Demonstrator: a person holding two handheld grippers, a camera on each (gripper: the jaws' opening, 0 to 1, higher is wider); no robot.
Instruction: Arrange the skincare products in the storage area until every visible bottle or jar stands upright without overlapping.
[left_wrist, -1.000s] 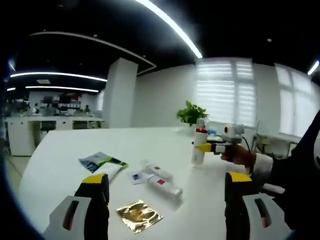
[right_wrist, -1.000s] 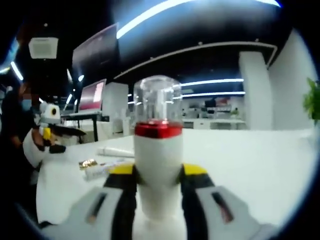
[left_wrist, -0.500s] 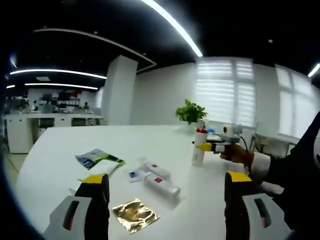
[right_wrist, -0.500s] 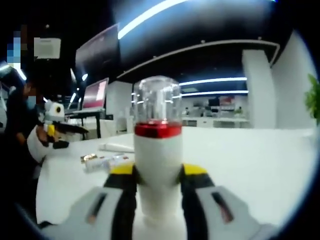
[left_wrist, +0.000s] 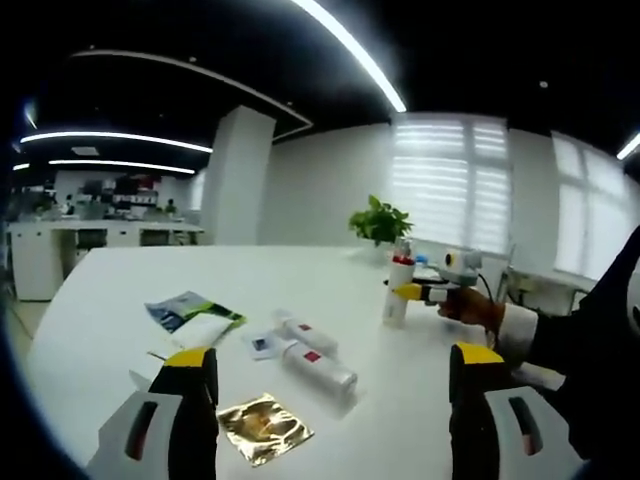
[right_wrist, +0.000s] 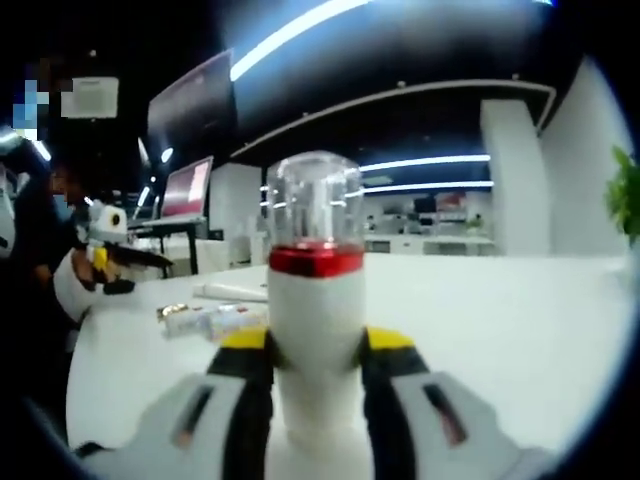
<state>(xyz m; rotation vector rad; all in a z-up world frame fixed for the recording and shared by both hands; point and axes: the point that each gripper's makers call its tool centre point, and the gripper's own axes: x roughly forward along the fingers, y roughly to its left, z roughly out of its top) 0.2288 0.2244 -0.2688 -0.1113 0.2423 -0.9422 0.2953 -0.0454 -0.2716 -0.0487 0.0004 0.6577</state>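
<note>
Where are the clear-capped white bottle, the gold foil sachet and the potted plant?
white bottle (right_wrist: 316, 340), right gripper view, on its white body.
gold foil sachet (left_wrist: 262, 428), left gripper view, on its middle.
potted plant (left_wrist: 380, 222), left gripper view, on its leaves.

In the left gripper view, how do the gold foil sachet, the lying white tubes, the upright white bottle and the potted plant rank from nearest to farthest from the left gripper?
1. Gold foil sachet, between the jaws.
2. Lying white tubes, mid-table.
3. Upright white bottle, held by the right gripper.
4. Potted plant, far edge, by the window.
</note>
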